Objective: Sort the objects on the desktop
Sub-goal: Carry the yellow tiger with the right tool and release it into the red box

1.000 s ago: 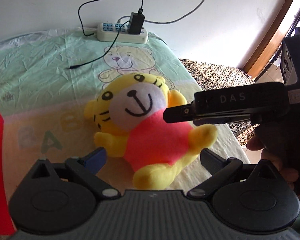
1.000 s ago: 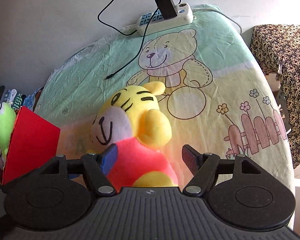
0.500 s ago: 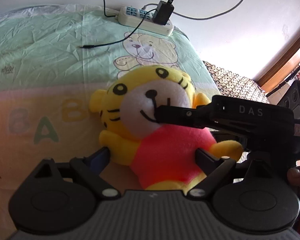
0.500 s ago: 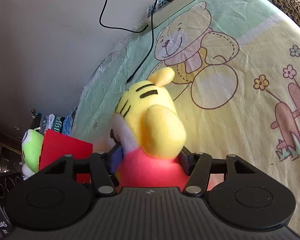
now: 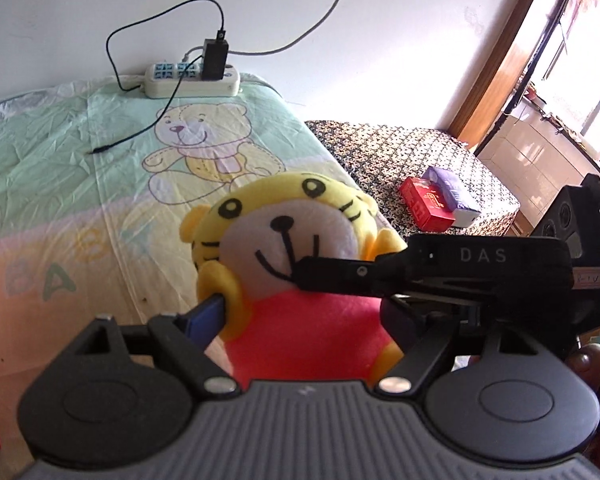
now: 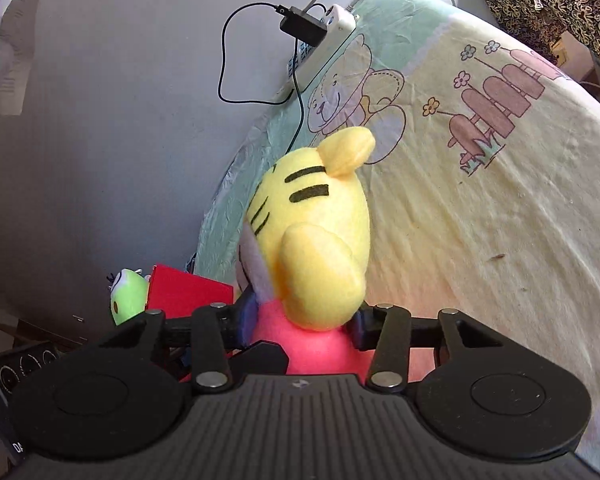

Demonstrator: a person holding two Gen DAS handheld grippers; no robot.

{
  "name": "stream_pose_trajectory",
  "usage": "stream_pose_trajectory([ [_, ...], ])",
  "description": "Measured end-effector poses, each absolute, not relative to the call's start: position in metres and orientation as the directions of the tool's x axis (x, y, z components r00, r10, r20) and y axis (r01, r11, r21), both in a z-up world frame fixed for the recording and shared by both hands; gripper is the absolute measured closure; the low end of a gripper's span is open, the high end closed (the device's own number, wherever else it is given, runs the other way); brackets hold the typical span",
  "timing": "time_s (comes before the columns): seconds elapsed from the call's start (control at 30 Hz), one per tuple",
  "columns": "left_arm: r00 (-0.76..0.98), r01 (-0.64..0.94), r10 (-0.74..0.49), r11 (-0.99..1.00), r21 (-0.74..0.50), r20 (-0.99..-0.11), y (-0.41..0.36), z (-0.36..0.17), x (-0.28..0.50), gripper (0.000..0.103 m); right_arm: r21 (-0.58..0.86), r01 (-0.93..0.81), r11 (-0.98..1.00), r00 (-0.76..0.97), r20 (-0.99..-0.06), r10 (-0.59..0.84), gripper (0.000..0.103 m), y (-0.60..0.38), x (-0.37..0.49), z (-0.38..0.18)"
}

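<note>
Plush tiger toy [image 5: 300, 320] raised over tabletop [image 5: 100, 184] near right edge, clamped at red torso by left tool [image 5: 304, 320] and right tool [image 6: 304, 320]. Risk: opposing pulls, soft fabric slipping out.

Left wrist view: sits just behind the left gripper [image 5: 300, 320], very close to the tiger plush [image 5: 288, 248], facing its front. It looks across the printed sheet [image 5: 60, 152] toward the far edge by the wall, where the power strip [image 5: 192, 80] lies; the right gripper [image 5: 420, 276] enters from the right side.

Right wrist view: sits just behind the right gripper [image 6: 304, 320], equally close, facing the tiger plush [image 6: 312, 216] side-on, tilted toward the far left corner.

Shared: the plush, the sheet's bear print, the power strip [image 6: 320, 44], the wall.
</note>
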State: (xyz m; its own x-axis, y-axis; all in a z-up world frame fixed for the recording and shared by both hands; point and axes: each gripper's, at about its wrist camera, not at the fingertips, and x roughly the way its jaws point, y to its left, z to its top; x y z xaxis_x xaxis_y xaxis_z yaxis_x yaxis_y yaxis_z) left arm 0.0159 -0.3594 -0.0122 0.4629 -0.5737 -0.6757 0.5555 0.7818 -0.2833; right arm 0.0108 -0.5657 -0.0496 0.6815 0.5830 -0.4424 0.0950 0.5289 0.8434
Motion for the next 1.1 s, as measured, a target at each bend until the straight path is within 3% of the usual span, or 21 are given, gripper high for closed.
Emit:
stream_pose_trajectory([
  [0.3, 0.619, 0.574, -0.552, 0.803, -0.159, -0.558, -0.315, 0.033, -0.029, 0.02, 0.905, -0.005, 0.425, 0.72, -0.292, 0.63, 0.055, -0.524, -0.009, -0.019],
  [0.73, 0.875, 0.341, -0.311, 0.94, 0.015, -0.371, -0.159, 0.086, -0.057, 0.019, 0.889, -0.296, 0.35, 0.582, -0.122, 0.804, 0.055, -0.347, 0.042, 0.041],
  [0.87, 0.908, 0.255, -0.221, 0.965, 0.053, -0.356, -0.111, 0.088, -0.044, 0.019, 0.865, -0.342, 0.367, 0.56, -0.126, 0.819, 0.055, -0.287, 0.061, 0.043],
  [1.1, 0.882, 0.174, -0.152, 0.985, 0.009, -0.446, -0.038, 0.065, -0.006, 0.02, 0.816, -0.326, 0.478, 0.578, -0.228, 0.784, 0.055, -0.202, 0.086, 0.027],
])
